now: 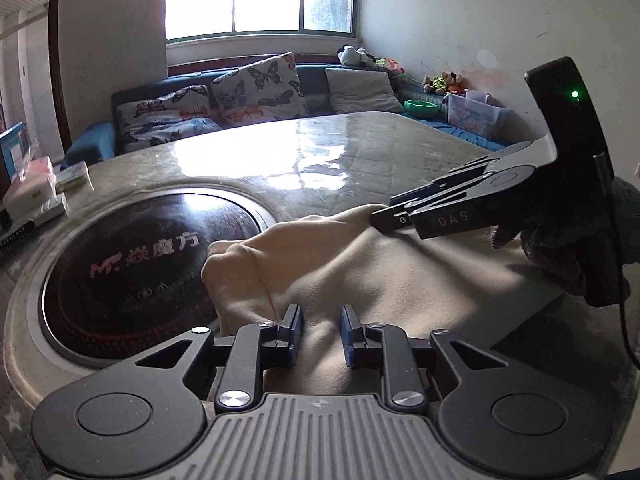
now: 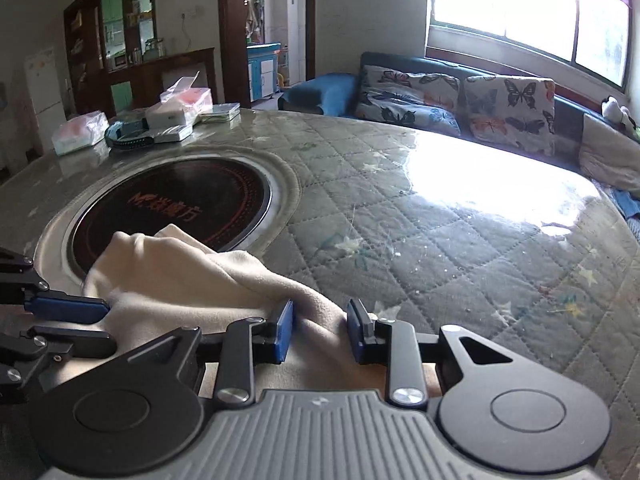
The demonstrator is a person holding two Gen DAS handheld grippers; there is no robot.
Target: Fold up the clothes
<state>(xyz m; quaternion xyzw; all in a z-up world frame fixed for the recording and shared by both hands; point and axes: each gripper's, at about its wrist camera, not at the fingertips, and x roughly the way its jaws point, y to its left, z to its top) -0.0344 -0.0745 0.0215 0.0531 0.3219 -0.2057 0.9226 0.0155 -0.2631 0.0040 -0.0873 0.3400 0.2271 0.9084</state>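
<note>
Two claws on one cream garment (image 1: 360, 264), bunched on quilted tabletop (image 2: 440, 240) beside round black hob (image 1: 152, 264), left claw (image 1: 320, 336) narrowly parted over fabric, right claw (image 2: 320, 328) likewise, grip uncertain for both.

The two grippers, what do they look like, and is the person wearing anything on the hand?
Both the left gripper and right gripper are black linkages with blue pads, silver pivot screws and a ribbed grey base. The right one is lettered DAS, with a green light and black cable. A dark fuzzy glove covers the hand.
</note>
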